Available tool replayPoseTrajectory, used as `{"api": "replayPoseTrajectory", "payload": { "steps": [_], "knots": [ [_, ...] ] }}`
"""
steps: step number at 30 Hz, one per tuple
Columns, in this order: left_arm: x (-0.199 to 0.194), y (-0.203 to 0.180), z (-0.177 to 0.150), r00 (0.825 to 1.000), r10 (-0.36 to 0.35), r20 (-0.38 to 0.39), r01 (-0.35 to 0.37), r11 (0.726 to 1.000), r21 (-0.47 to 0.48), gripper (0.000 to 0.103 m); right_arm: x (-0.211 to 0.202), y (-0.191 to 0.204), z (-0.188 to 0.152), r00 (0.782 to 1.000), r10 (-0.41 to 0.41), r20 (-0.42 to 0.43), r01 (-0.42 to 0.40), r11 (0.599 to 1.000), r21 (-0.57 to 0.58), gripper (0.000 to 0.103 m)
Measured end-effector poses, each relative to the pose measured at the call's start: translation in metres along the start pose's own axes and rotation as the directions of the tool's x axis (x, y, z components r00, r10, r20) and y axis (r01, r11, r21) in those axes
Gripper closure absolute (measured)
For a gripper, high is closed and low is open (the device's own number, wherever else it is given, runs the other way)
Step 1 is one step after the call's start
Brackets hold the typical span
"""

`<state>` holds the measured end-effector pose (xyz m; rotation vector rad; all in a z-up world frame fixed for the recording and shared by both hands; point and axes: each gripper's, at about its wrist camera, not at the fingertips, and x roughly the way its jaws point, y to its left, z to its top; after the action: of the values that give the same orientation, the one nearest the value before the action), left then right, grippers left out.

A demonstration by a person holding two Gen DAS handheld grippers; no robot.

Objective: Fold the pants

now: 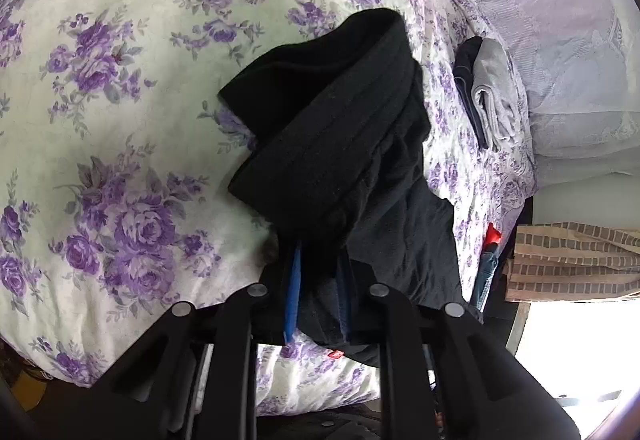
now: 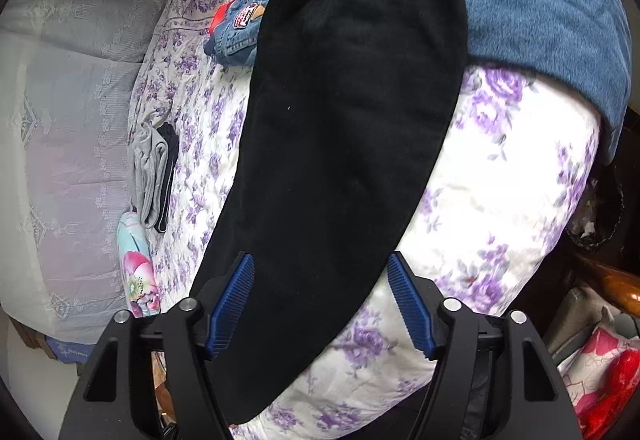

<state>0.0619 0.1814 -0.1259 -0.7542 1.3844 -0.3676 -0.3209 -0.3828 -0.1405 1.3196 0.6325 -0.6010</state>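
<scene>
left tongs [image 1: 316, 296] clamped on black pants [image 1: 340, 136] waistband, lifted off floral quilt [image 1: 120, 100]. right tongs [image 2: 320, 304] half wide, pads astride pants leg [image 2: 340, 140], not pressing.

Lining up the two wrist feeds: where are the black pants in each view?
Left wrist: black pants bunched at centre, running down between the left gripper's fingers.
Right wrist: laid long down the centre, waistband at top.
Shared landmark: folded grey garment on the floral bedspread.
</scene>
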Motion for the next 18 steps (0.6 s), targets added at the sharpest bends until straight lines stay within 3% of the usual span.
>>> {"api": "replayPoseTrajectory", "payload": {
  "steps": [2, 5, 9, 18],
  "knots": [
    [-0.006, -0.007, 0.002, 1.000, -0.028, 0.014, 0.028, 1.000, 0.007, 0.089, -0.002, -0.007, 0.009, 1.000, -0.020, 0.020, 0.020, 1.000, -0.002, 0.054],
    [-0.015, -0.021, 0.007, 0.994, -0.100, 0.039, 0.100, 0.995, 0.010, 0.090, -0.002, -0.017, 0.023, 0.999, 0.006, 0.040, -0.007, 1.000, 0.016, 0.063],
    [-0.021, -0.042, 0.017, 0.987, -0.148, 0.061, 0.147, 0.989, 0.025, 0.091, -0.001, -0.016, 0.035, 0.998, 0.051, 0.035, -0.052, 0.999, 0.014, 0.093],
    [-0.038, -0.074, 0.030, 0.965, -0.242, 0.104, 0.239, 0.970, 0.036, 0.091, -0.034, 0.043, 0.057, 0.976, 0.205, 0.071, -0.200, 0.977, -0.080, 0.098]
  ]
}}
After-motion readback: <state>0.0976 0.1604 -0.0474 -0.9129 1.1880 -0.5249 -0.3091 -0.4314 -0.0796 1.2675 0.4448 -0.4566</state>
